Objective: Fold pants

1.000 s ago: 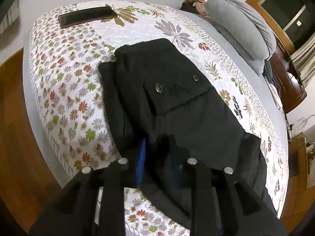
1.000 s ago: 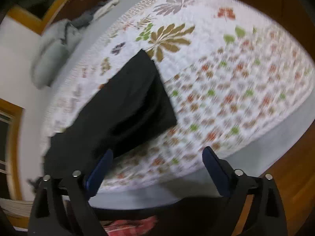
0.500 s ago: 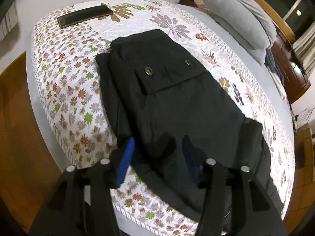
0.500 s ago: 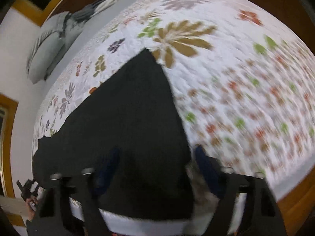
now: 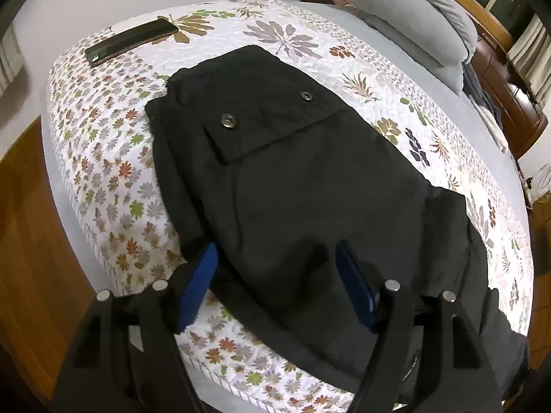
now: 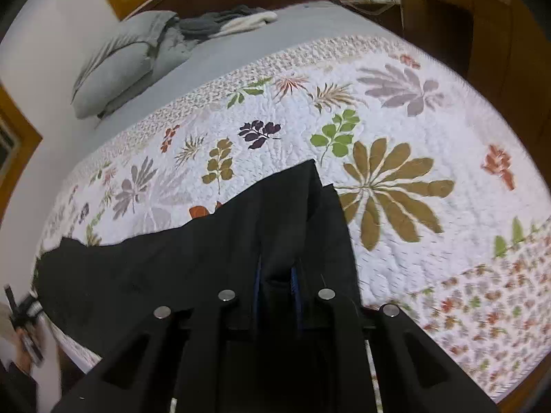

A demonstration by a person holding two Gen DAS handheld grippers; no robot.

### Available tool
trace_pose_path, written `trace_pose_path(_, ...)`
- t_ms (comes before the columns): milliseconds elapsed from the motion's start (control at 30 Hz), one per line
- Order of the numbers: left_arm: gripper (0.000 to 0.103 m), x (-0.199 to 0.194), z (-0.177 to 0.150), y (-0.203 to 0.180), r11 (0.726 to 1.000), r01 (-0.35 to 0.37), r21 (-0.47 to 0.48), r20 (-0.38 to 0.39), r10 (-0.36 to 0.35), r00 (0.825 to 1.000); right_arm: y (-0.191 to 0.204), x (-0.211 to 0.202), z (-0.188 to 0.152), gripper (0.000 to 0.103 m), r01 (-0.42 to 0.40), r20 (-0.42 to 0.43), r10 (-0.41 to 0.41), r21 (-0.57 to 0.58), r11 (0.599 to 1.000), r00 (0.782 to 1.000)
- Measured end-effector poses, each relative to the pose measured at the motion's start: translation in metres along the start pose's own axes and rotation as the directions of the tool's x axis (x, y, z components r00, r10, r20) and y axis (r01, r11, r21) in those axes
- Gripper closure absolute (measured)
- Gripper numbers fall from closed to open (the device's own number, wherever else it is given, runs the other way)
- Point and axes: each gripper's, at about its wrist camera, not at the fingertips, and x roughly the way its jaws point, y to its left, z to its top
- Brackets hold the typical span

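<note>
The black pants (image 6: pixel 193 268) hide the right gripper (image 6: pixel 277 285) fingertips, and the picture's left edge is blurred.

Pants (image 5: pixel 296 186) lie on quilt (image 5: pixel 103 158) (wallet (image 5: pixel 131 42) behind them).

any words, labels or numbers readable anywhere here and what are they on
None can be read.
Small pale label on the black pants, near their lower edge in the left wrist view: too small and blurred to read.
Dark flat case on the floral quilt: no lettering visible.
</note>
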Motion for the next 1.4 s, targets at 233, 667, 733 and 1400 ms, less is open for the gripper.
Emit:
trace_pose_path(233,0.028,0.005,-0.004,-0.011,0.998,-0.027,0.053,-0.001,0.027,1.000,-0.030,0.026,-0.026,0.054,0.078,-0.157,-0.069,0.053,0.996,0.985)
trace_pose_path(667,0.013,-0.017,-0.002,0.005,0.992,-0.091,0.086,0.007,0.090,0.996,-0.100,-0.039,-0.104,0.025,-0.079,-0.079,0.117,0.375,0.924,0.990)
trace_pose_path(733,0.013,-0.017,-0.002,0.012,0.992,-0.103,0.074,-0.010,0.104,0.995,-0.104,-0.033,-0.112,0.024,-0.126,-0.062,0.167,0.423,0.897,0.984)
trace_pose_path(1400,0.012,0.006,-0.006,0.030,0.995,-0.099,0.018,-0.100,0.100,0.990,-0.058,-0.001,-0.077,0.086,-0.246,0.035,0.258,0.445,0.861,0.965)
